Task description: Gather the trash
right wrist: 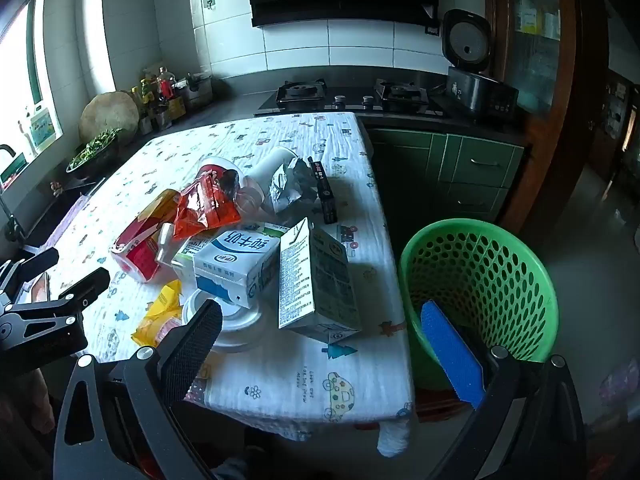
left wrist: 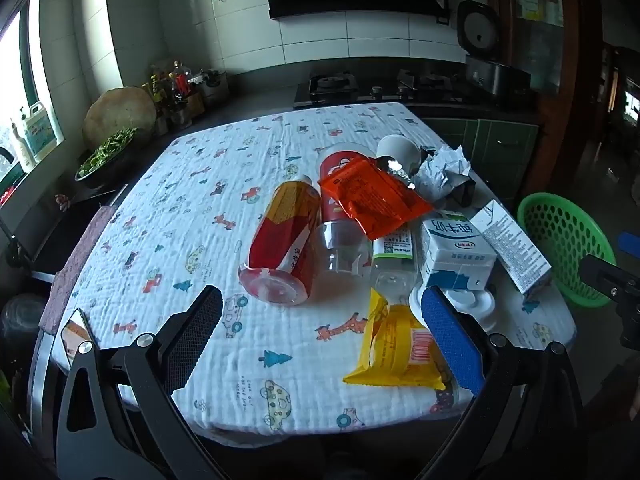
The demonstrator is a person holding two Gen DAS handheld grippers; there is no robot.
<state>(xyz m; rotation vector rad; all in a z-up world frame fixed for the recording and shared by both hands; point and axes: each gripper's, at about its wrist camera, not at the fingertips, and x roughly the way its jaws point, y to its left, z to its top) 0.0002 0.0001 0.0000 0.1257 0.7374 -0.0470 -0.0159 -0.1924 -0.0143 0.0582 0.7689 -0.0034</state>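
Note:
Trash lies in a heap on the cloth-covered table (left wrist: 200, 208): a red-and-yellow labelled bottle (left wrist: 282, 240), a clear bottle with a red label (left wrist: 340, 216), an orange wrapper (left wrist: 376, 196), a yellow wrapper (left wrist: 396, 348), two milk cartons (left wrist: 456, 252) (right wrist: 316, 280), a white lid (right wrist: 236, 320), a paper cup (left wrist: 400, 148) and crumpled paper (left wrist: 444, 168). A green basket (right wrist: 480, 280) stands off the table's right edge. My left gripper (left wrist: 320, 312) is open above the near table edge, by the yellow wrapper. My right gripper (right wrist: 320, 320) is open and empty, near the upright carton and the basket.
A kitchen counter with a gas hob (right wrist: 352, 96) and an open rice cooker (right wrist: 476, 80) runs behind the table. A bowl of greens (left wrist: 108, 156) and bottles stand on the left counter by the window. Green cabinets (right wrist: 460, 168) are at the right.

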